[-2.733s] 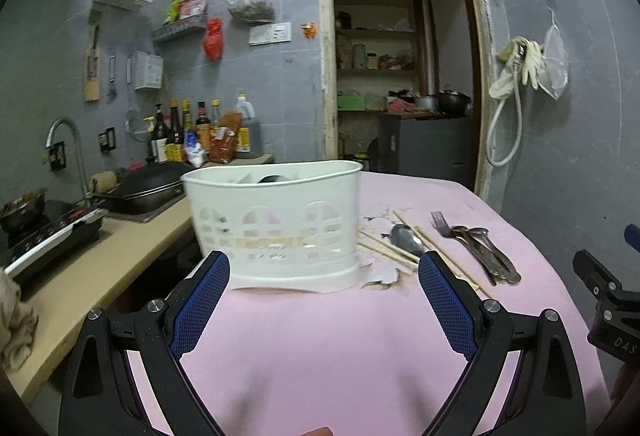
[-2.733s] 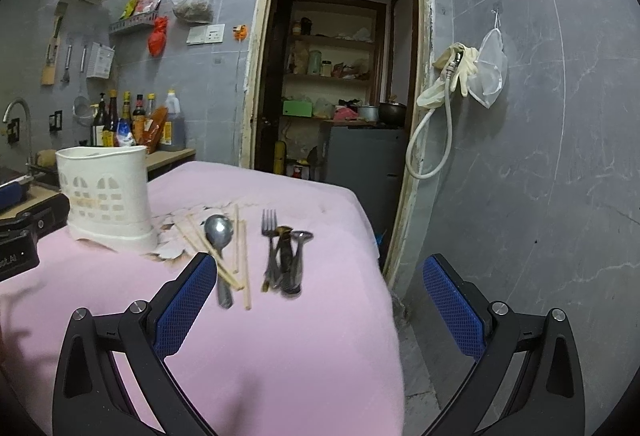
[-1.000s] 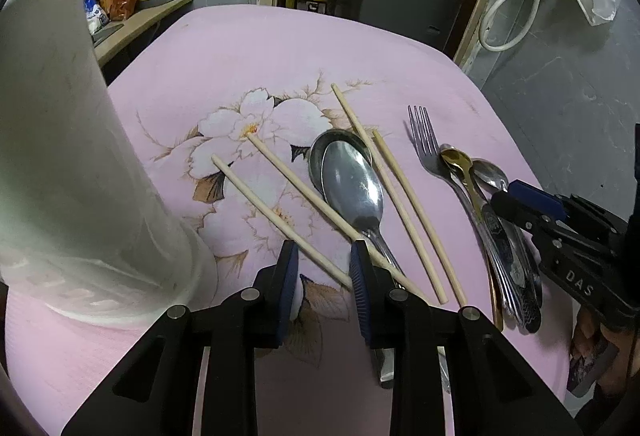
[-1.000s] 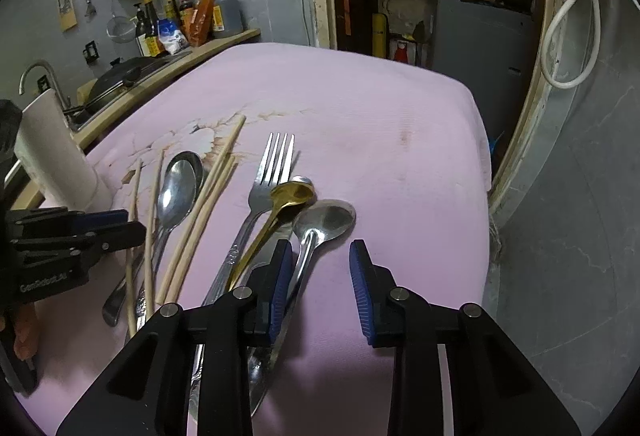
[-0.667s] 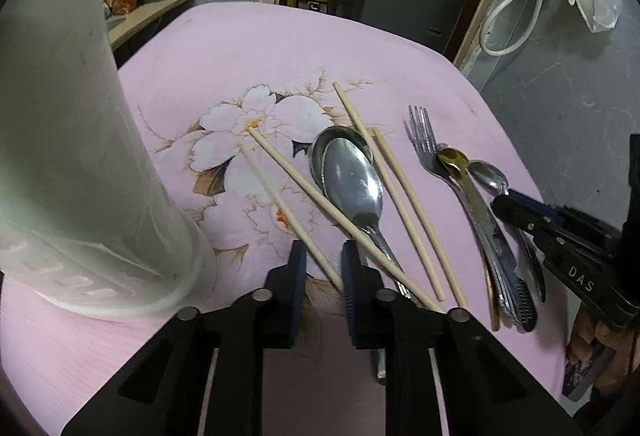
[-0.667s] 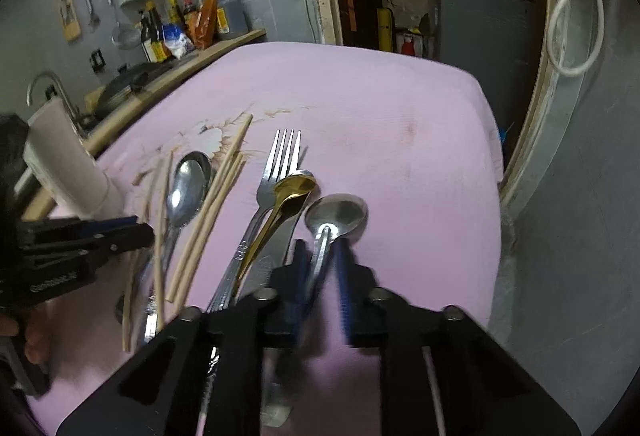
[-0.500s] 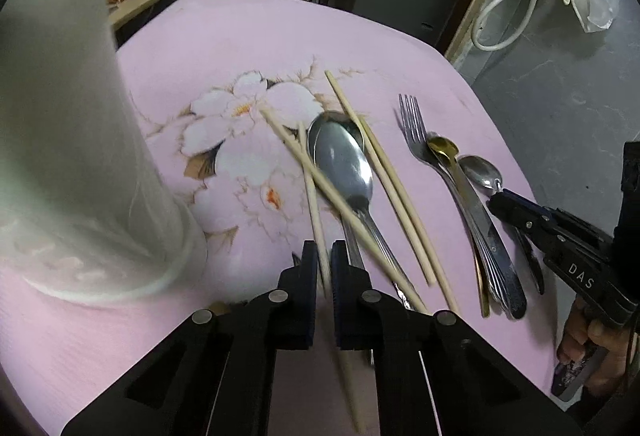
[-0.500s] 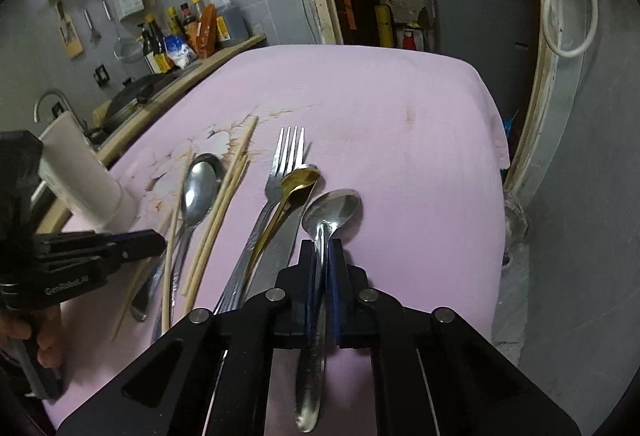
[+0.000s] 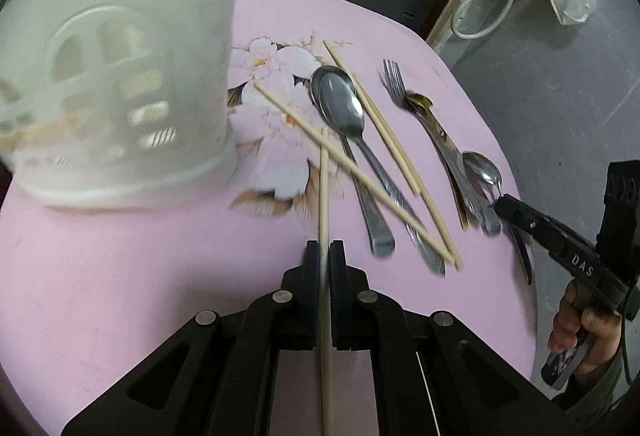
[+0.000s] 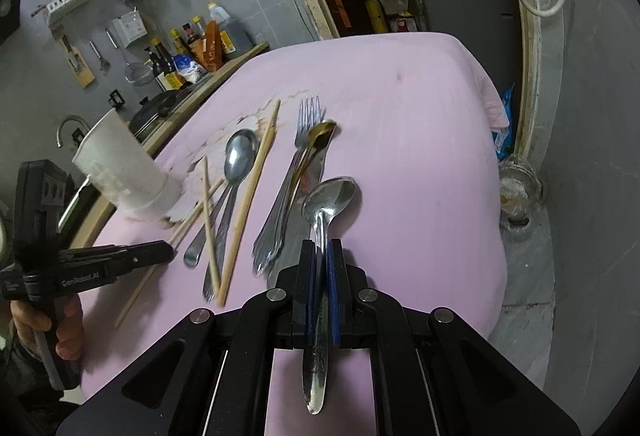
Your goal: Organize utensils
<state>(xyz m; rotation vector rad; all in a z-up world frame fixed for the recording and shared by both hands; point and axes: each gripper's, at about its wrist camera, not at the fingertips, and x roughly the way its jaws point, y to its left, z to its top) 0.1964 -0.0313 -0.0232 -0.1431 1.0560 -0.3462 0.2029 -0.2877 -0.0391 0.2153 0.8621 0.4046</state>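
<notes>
Both grippers closed since earlier: our left gripper (image 9: 325,256) clamps a chopstick (image 9: 324,172) lengthwise, right gripper (image 10: 322,256) clamps a spoon (image 10: 326,208), caddy (image 9: 120,76) nearer left.

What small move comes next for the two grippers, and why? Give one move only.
Probably lift both and carry them toward the white utensil holder. The left gripper is already shut on a chopstick, and the right gripper is shut on a silver spoon. Both grasps look made, while the holder stands upright at the left of the pink tablecloth.
</notes>
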